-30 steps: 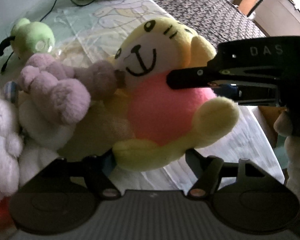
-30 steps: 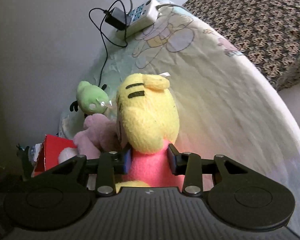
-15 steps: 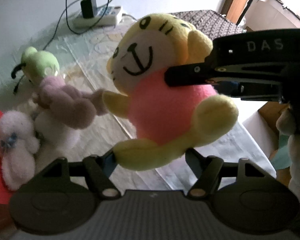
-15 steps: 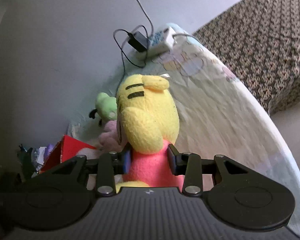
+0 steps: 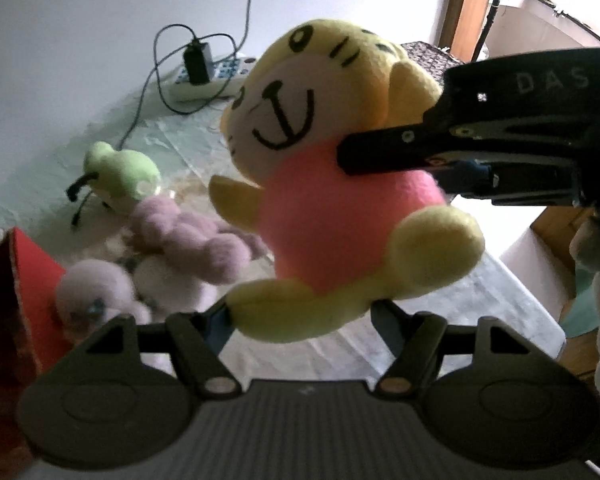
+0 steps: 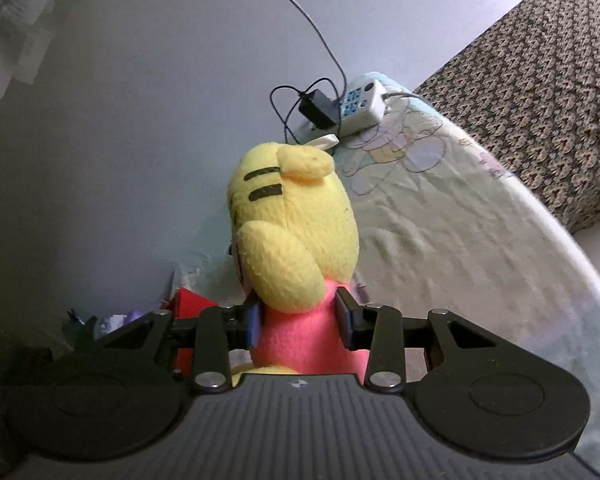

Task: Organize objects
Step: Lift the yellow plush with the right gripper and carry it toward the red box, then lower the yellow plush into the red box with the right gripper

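Yellow plush with a pink belly — the tiger toy — is seen in the left wrist view held clear above the table, its body upright and its face turned toward this camera. It is pinched at the neck by the right gripper, which enters from the right. The left gripper is spread wide just beneath the toy's foot, gripping nothing. Below left lie a green plush, a mauve plush and what may be a red box — blurred.

In the right wrist view the toy's back is shown between pads pressed into the pink fabric; the pile is mostly hidden, while the power strip is plainer.
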`<state>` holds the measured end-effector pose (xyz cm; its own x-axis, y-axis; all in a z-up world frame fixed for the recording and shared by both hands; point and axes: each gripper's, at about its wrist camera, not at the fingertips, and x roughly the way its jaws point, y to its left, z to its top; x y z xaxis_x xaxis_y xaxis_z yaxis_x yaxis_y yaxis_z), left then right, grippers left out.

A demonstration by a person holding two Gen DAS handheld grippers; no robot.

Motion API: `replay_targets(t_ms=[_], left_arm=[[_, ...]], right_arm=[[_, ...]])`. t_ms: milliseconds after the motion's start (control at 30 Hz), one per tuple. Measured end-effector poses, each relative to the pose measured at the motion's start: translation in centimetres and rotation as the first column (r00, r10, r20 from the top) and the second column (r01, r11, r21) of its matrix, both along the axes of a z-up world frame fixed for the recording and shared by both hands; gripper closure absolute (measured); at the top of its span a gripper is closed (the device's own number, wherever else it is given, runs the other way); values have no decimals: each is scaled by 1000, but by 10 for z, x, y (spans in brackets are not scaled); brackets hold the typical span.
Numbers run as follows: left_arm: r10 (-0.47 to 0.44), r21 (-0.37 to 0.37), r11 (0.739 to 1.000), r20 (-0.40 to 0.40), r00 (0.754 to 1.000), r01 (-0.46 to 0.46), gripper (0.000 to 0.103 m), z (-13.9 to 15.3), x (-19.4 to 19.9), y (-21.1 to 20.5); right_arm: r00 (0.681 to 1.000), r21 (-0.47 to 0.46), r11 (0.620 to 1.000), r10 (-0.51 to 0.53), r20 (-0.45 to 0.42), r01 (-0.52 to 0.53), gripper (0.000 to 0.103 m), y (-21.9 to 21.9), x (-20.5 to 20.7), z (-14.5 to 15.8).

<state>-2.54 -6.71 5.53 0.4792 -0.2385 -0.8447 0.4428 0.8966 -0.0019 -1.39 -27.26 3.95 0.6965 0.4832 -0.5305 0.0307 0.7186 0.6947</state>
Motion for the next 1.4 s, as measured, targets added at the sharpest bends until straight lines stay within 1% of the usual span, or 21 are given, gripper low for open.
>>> replay_targets(t_ms=[200,367,633,833,900,1067,1100,1133,1167,1233,1300,1367,1400], left_arm=[[24,28,999,34,999,-25,29,16,-1,34],[66,47,997,60,996,-69,28,27,-1,70],[153,58,986,79,985,-158,27,32,2,130],[230,46,971,59,971,-233,27,22,9,177],[261,41,964,51,964,-263,24,18,11,194],[316,-12,949,27,948,-316,22,7,12,231],[331,-20,944,27,943,-330,23,6,12,239],[348,-22,938,28,937,-347,26,4,11,247],[363,-28,932,23,932,-362,27,2,10,255],[386,-54,921,-14,923,-386,28,-6,11,271],[414,-63,907,-44,909,-416,28,-17,12,283],[435,-72,896,-63,898,-439,34,-23,12,295],[441,-82,892,-69,895,-445,34,-25,11,299]], right_arm=[[999,45,999,22,25,-23,64,28,3,14],[998,64,996,54,43,-57,64,58,14,26],[992,78,989,119,46,-123,64,119,29,29],[982,69,980,187,29,-189,64,169,44,23],[978,62,976,209,28,-210,64,187,49,20],[969,9,970,244,34,-245,64,220,65,15],[966,2,967,256,32,-256,64,226,67,15],[962,-4,962,272,26,-272,64,231,69,13],[956,-6,956,293,18,-293,64,237,71,10],[947,-5,947,320,-2,-320,64,247,73,3],[940,-7,940,340,-18,-340,64,255,74,-2],[930,-8,930,366,-30,-366,64,262,74,-5],[926,-15,927,375,-35,-375,64,264,74,-6]])
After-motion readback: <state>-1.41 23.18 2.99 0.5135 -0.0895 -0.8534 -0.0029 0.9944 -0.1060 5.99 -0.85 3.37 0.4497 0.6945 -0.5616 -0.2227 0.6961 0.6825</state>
